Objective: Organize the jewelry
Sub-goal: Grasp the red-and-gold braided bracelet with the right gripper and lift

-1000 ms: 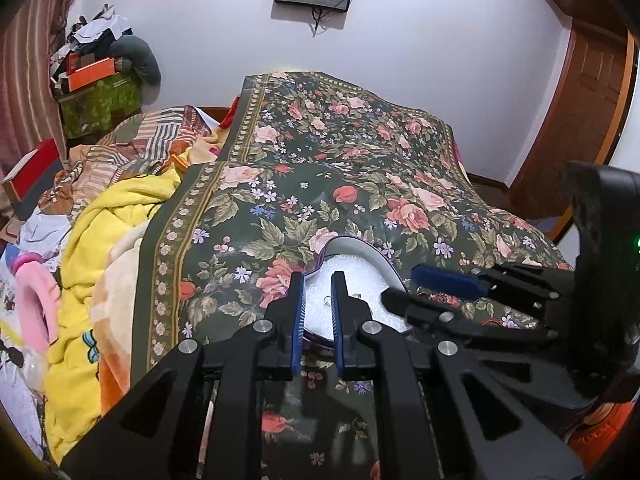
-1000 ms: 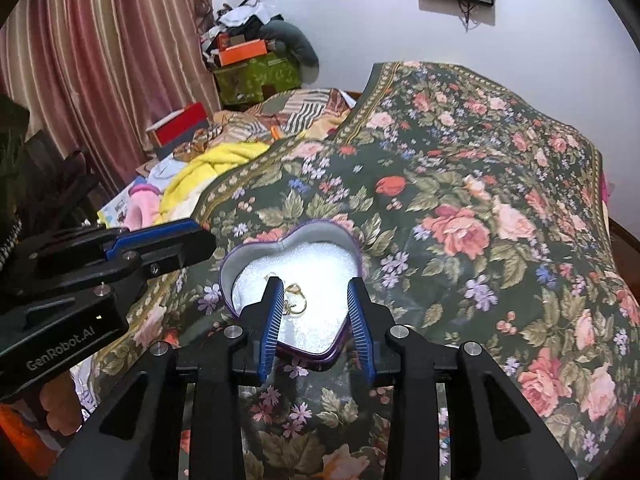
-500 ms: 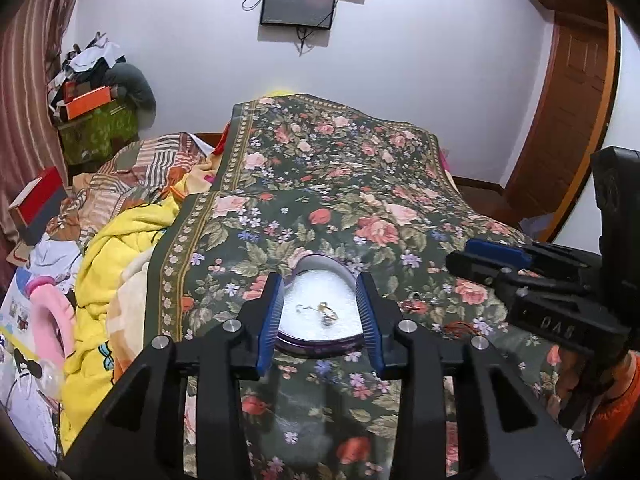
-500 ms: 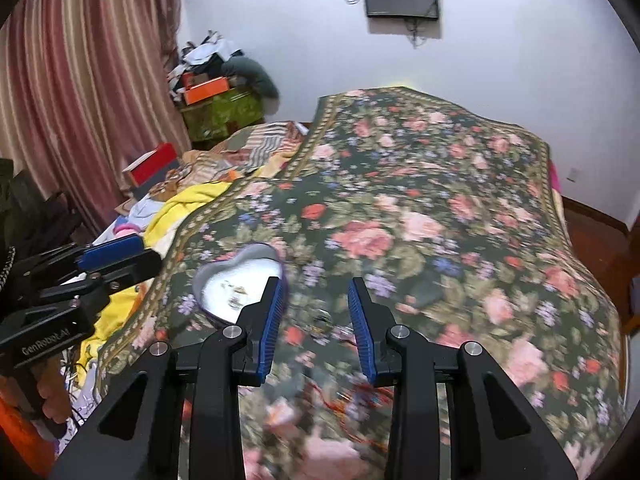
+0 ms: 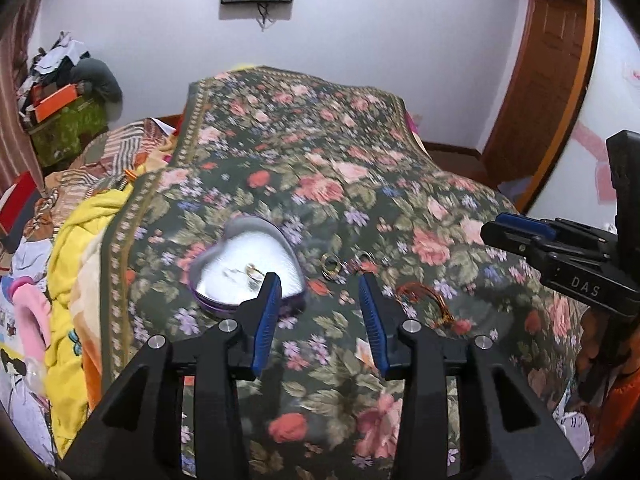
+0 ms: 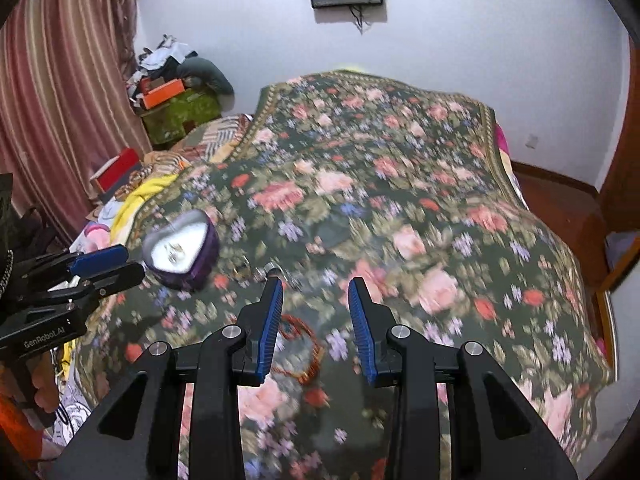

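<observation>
Both hand-held grippers have been drawn back from the purple heart-shaped tin [image 5: 246, 268], which a second ago lay right between their fingers. Now the left hand-held gripper [image 5: 319, 286] is seen moderately open and empty, the right hand-held gripper [image 6: 315, 295] narrowly open and empty. Small rings lie inside the tin; a gold ring [image 5: 331, 263] and a reddish beaded bracelet [image 5: 426, 298] lie loose on the floral bedspread [image 5: 328, 184]. Picking up the next piece appears to be in hand; a descent over one loose piece is called for.
</observation>
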`<state>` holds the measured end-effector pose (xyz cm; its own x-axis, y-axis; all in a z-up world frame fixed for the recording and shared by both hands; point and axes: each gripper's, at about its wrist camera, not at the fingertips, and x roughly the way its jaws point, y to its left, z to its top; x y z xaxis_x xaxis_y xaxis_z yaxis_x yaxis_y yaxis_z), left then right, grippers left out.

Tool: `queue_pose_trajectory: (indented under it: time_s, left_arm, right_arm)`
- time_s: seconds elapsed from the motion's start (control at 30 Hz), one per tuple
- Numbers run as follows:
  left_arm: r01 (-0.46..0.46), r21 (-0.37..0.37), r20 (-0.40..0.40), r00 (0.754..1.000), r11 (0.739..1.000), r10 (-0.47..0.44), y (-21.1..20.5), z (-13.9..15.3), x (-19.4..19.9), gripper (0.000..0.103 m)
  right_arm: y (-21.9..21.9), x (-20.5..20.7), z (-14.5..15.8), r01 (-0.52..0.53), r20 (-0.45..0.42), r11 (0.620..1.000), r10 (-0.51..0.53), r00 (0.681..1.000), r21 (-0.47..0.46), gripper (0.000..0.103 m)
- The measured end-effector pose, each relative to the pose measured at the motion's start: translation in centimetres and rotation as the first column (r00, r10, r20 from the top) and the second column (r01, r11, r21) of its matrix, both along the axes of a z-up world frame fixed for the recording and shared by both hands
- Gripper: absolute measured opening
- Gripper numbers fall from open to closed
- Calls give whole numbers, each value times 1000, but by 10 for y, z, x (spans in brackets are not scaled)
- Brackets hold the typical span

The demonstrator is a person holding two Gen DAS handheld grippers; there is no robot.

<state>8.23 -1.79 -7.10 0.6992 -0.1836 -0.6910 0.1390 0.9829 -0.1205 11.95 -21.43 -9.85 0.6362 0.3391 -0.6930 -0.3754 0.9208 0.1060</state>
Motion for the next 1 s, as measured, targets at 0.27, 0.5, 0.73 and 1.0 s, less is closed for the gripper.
queue_pose_trajectory:
  time_s: [0.27, 0.5, 0.73, 1.0]
  left_arm:
    - [37, 9, -63, 997, 999, -37, -16, -20, 2, 39]
    - [46, 0, -102, 994, 999, -46, -18, -33, 3, 40]
    - [44, -12, -129, 991, 999, -45, -15, -43, 5, 40]
    - [34, -29, -151, 988, 999, -38, -13, -50, 8, 40]
  right_arm:
    - [-6, -7, -31, -20, -99, 1000, 18, 995, -13, 42]
    - [13, -6, -56, -88, -170, 995, 78, 982, -52, 43]
    - [25, -3, -72, -121, -184, 988, 102, 978, -96, 44]
    - [37, -2, -77, -154, -169, 979, 131, 977, -131, 43]
